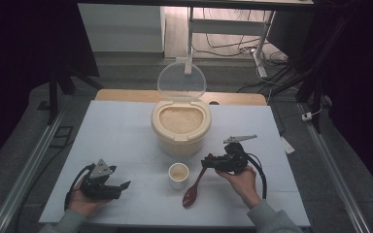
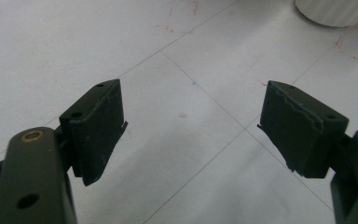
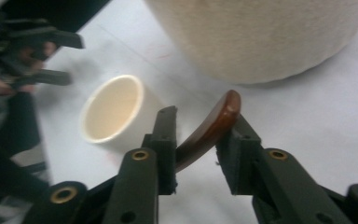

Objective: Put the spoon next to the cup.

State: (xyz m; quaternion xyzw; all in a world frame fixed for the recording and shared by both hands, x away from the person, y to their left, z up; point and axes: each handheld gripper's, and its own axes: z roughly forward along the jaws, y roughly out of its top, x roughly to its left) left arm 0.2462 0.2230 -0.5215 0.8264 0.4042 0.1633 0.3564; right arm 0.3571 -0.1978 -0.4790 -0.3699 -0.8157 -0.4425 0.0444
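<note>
Item: wooden spoon [image 1: 193, 191], bowl resting on the table [image 1: 126, 126], handle tip lying between the jaws of the right gripper [image 1: 209, 161]. Those jaws stand slightly parted; in the right gripper view the handle [image 3: 209, 130] leans on one pad, and a firm pinch cannot be told. Step, as judged: setting the spoon down beside the cup [image 1: 178, 174]. Next move calls for widening and backing off. Left gripper [image 1: 121, 186]: spread, empty, resting. Beyond: open rice container [image 1: 180, 127].

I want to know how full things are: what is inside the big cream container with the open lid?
The cream container holds pale rice up near its rim; its clear lid stands open behind. How deep the rice goes is hidden by the wall.
</note>
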